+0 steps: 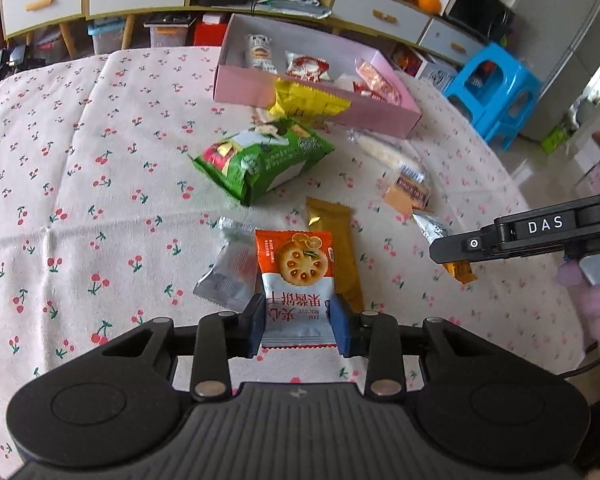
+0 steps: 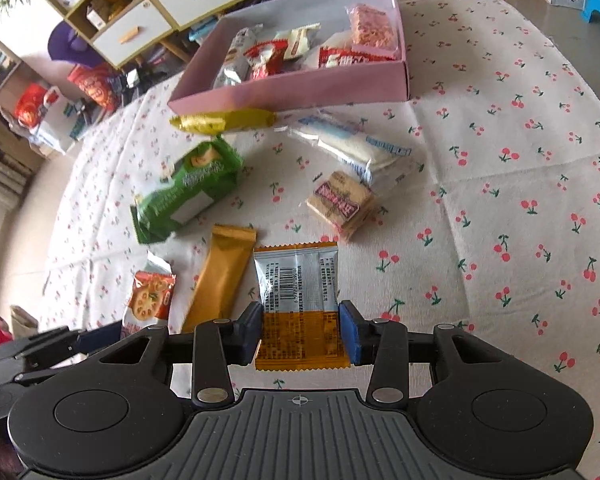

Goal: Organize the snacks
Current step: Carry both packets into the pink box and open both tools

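Your left gripper (image 1: 297, 324) has its fingers clamped on the white lower end of the orange biscuit pack (image 1: 296, 276), low in the centre of the left wrist view. Your right gripper (image 2: 300, 332) holds the silver-and-orange pack (image 2: 298, 300) the same way, by its orange end, low in the centre of the right wrist view. Both grips sit near one end, so most of each pack sticks out past the fingers. A quick swing could make a pack pivot or slide out of a grip that catches mostly soft wrapper.

The pink box (image 1: 260, 90) sits toward the top of both views and already holds several snacks. The yellow pack (image 1: 308, 102) lies against its near wall. If you come in low, a dangling pack may catch that wall or nudge the yellow one. Come over the rim from above.

The two grippers are near each other: the right one shows at the right edge of the left view, and the left one at the lower left of the right view. If both head for the box together, they could knock fingers or crowd the same spot. Stagger them.

The green bag (image 2: 184, 190), the gold bar (image 2: 220, 276) and the clear-wrapped crackers (image 2: 340, 204) lie on the surface (image 2: 500, 140) between you and the box, so a low pass could drag them.
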### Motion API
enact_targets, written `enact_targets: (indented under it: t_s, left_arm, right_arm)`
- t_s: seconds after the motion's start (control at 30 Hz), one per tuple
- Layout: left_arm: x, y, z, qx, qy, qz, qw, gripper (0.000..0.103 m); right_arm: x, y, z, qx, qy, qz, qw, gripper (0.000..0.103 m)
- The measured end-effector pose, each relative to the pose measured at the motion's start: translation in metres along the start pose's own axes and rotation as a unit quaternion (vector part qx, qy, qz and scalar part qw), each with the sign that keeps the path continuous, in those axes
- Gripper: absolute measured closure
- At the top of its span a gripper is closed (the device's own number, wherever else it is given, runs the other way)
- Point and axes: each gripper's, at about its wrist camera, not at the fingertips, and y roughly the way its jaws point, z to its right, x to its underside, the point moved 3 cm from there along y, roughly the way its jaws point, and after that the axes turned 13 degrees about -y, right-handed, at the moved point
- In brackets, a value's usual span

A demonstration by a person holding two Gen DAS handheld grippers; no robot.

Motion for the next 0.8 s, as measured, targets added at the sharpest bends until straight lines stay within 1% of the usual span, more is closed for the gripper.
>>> enact_targets:
  t_s: [0.23,0.5,0.63,0.8]
  left_arm:
    - [-0.014,-0.009,0.007,0.017,-0.012,0.02,0.9996,0.073]
    - [-0.035,-0.012,0.016,0.032,-0.036,0.042,0.998,0.075]
    - [-0.05,-0.015,0.022,0.043,-0.049,0.056,0.9963,0.076]
    - [-0.075,-0.015,0.025,0.053,-0.071,0.083,0.9926,0.076]
  right_arm:
    - [-0.018,-0.016,0.01,-0.014,0.026,0.027,0.999,0.063]
    - [-0.046,-0.029,0.024,-0.033,0.067,0.061,0.995,0.063]
    - [-0.061,-0.03,0.032,-0.042,0.09,0.074,0.992,0.063]
    - [-0.075,-0.028,0.041,-0.053,0.12,0.094,0.987,0.063]
